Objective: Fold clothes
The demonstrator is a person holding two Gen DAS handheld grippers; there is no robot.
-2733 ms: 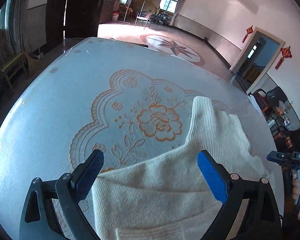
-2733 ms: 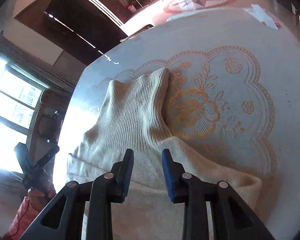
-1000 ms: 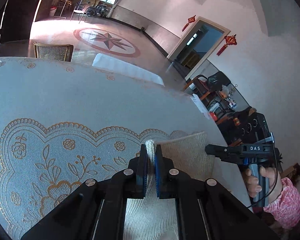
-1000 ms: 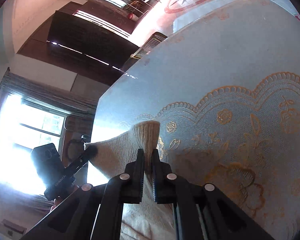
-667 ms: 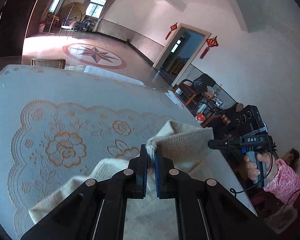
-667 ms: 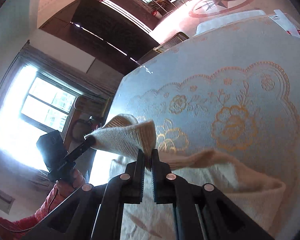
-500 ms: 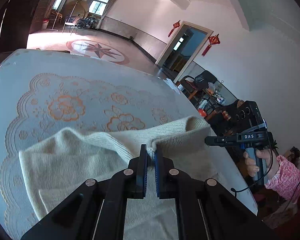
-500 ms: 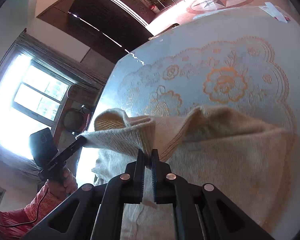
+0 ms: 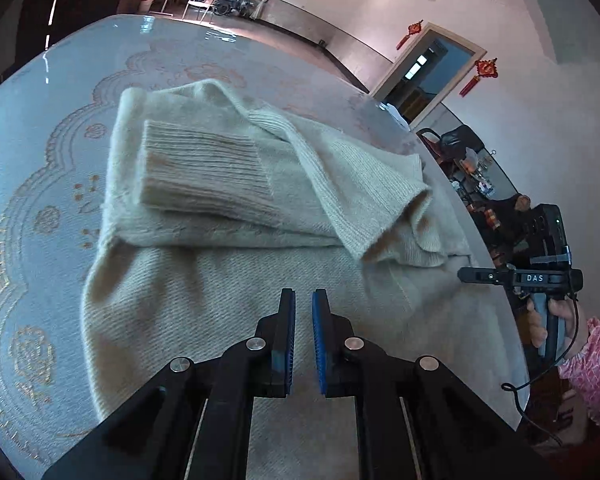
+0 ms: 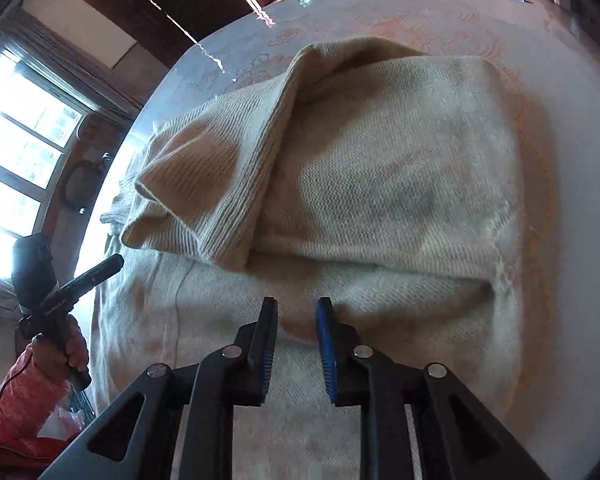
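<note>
A cream knit sweater (image 9: 228, 280) lies on the round table, its ribbed turtleneck collar (image 9: 364, 188) and top part folded back over the body. A ribbed cuff (image 9: 204, 176) lies across the fold. My left gripper (image 9: 303, 300) hovers just above the sweater's body, jaws slightly apart, holding nothing. In the right wrist view the same sweater (image 10: 400, 184) shows with the folded collar (image 10: 204, 184) at the left. My right gripper (image 10: 297, 308) is open a little wider and empty, just above the near layer of the sweater.
The table wears a pale blue cloth (image 9: 28, 160) with orange flower embroidery. The right gripper (image 9: 520, 278) shows in the left view at the table's right edge; the left gripper (image 10: 80, 280) shows in the right view at the left edge. Chairs and clutter stand beyond the table.
Both grippers carried the collar toward me, laid it over the sweater's body and let it go. Both jaws have opened and pulled back a little.
</note>
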